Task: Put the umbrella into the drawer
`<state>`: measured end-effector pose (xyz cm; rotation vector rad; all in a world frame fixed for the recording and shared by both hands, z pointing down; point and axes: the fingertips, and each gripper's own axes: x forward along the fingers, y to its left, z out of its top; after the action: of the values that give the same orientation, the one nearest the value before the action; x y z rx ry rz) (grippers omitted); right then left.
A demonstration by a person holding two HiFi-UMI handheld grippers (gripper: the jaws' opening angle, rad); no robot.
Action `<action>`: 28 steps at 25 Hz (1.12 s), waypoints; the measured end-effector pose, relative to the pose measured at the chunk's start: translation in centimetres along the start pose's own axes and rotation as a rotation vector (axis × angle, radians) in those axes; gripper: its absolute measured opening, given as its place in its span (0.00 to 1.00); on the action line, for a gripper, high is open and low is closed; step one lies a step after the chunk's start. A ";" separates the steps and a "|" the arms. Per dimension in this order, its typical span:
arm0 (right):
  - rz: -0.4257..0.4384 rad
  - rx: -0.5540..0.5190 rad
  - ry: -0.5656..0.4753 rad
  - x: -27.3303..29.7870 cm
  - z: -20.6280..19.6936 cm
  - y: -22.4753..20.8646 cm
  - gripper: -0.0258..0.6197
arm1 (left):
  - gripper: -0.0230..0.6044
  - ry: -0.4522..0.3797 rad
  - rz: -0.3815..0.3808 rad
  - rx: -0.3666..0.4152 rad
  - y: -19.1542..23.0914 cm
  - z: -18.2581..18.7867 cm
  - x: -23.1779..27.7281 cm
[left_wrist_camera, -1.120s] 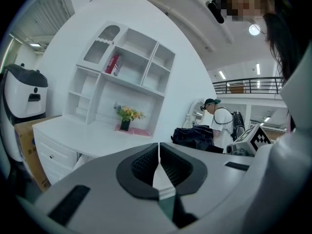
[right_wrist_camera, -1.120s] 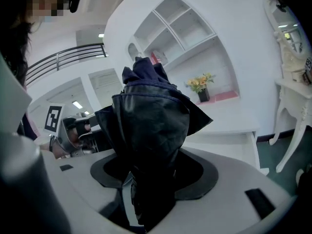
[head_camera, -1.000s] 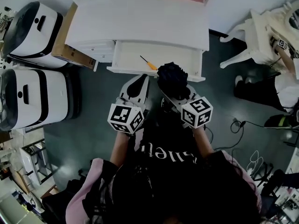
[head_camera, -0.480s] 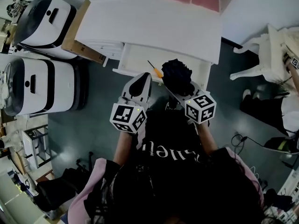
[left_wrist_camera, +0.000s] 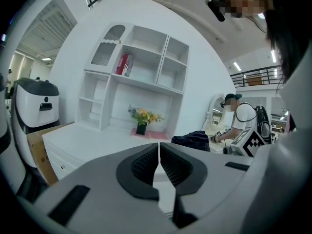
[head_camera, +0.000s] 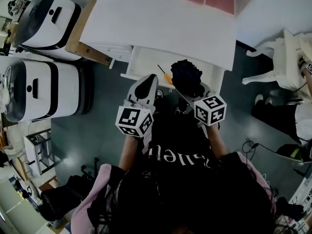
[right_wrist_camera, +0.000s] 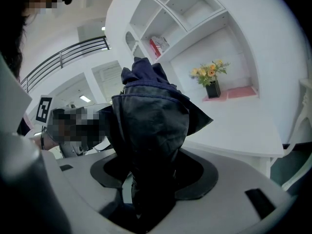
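Note:
The umbrella (head_camera: 186, 77) is a folded dark navy bundle, and my right gripper (head_camera: 193, 89) is shut on its lower part. It stands upright between the jaws in the right gripper view, where the umbrella (right_wrist_camera: 153, 126) hides most of the gap of the right gripper (right_wrist_camera: 152, 182). It hangs over the front right edge of the open white drawer (head_camera: 144, 62), in which an orange-handled screwdriver (head_camera: 165, 75) lies. My left gripper (head_camera: 147, 80) is shut and holds nothing, just left of the umbrella at the drawer's front; the left gripper (left_wrist_camera: 159, 151) has its jaws pressed together.
The drawer belongs to a white desk (head_camera: 161, 26) with a shelf unit (left_wrist_camera: 134, 74) and a flower pot (left_wrist_camera: 141, 126) on it. Two white-and-black machines (head_camera: 36, 101) and a cardboard box (head_camera: 80, 45) stand at the left. A white chair (head_camera: 280, 57) and another person (left_wrist_camera: 239, 121) are at the right.
Both grippers have moved a little forward towards the drawer, and the umbrella now overlaps its front edge. The head view has shifted. Neither gripper's hold has changed.

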<state>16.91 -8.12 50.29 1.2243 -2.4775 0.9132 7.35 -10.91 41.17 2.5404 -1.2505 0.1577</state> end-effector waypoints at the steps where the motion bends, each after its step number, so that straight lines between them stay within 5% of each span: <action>1: -0.008 -0.003 0.003 0.5 0.3 -0.1 0.47 | 0.07 0.000 -0.007 0.003 0.5 0.2 0.3; 15: -0.110 -0.142 0.178 10.1 1.6 -3.9 0.47 | 0.07 0.018 -0.040 -0.012 9.8 1.7 3.6; 28: -0.078 -0.299 0.416 19.6 0.2 -5.6 0.47 | 0.07 0.034 -0.041 -0.053 15.9 1.1 4.4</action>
<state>9.07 -23.22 61.51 0.9168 -2.1237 0.6645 -2.55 -23.67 44.67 2.5061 -1.1733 0.1564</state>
